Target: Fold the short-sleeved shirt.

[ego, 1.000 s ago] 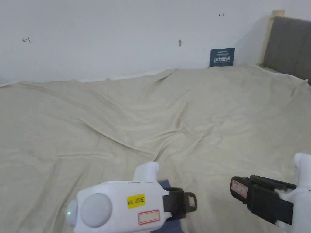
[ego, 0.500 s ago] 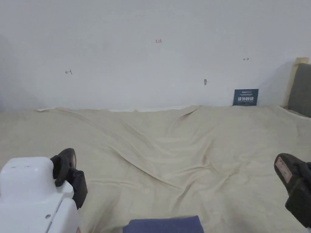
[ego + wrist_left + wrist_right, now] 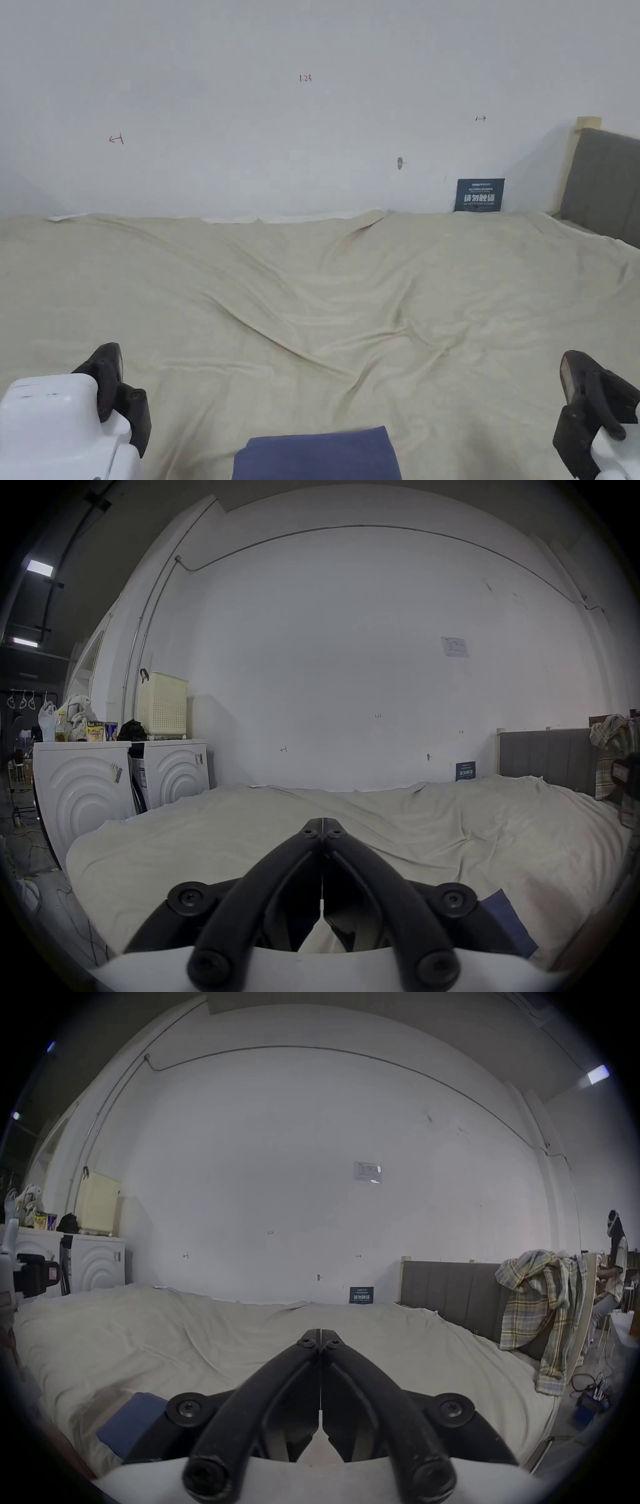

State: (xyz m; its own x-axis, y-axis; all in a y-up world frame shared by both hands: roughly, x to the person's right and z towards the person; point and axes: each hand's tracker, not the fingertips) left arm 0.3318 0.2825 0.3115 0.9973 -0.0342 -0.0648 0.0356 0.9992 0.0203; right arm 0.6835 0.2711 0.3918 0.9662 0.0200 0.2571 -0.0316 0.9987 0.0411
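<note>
The folded dark blue shirt (image 3: 319, 455) lies flat on the beige bed sheet (image 3: 325, 300) at the near edge, between my two grippers. The same shirt shows as a blue corner (image 3: 507, 920) at the lower right of the left gripper view and as a blue patch (image 3: 133, 1423) at the lower left of the right gripper view. My left gripper (image 3: 115, 400) is held up at the lower left, apart from the shirt; in its own view the left gripper (image 3: 322, 821) is shut on nothing. My right gripper (image 3: 578, 400) is at the lower right, and in its own view the right gripper (image 3: 321, 1333) is likewise shut and empty.
A white wall (image 3: 312, 112) runs behind the bed, with a small dark sign (image 3: 480, 194) at its foot. A grey headboard (image 3: 600, 181) stands at the right, a plaid shirt (image 3: 540, 1310) draped over it. White washing machines (image 3: 104, 781) stand left of the bed. A person (image 3: 614, 1269) sits far right.
The head camera has tilted up, so the wall takes more of the view. Both grippers have drawn apart to the lower corners, off the shirt, which lies where it was.
</note>
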